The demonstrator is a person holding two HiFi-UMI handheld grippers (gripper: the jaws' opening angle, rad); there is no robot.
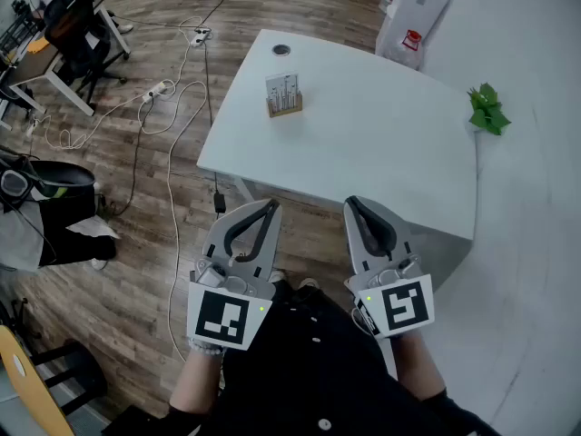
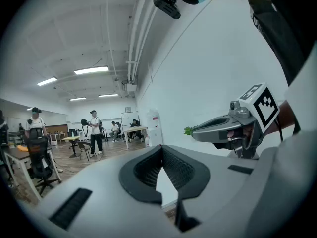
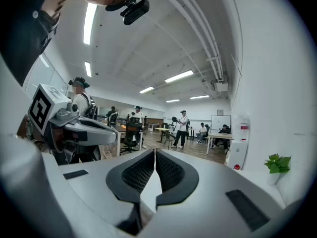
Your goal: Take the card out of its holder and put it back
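The left gripper and right gripper hang side by side in front of the white table's near edge, touching nothing. Each has its jaws together at the tips, with nothing between them. The card stands upright in its wooden holder near the table's far left corner.

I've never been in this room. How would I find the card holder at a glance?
Find the white table by the wall. Toward its far left corner stands a small wooden card holder with a pale card upright in it. Its neighbours differ: the dark disc beyond it lies flat, and the green plant sits at the opposite edge.
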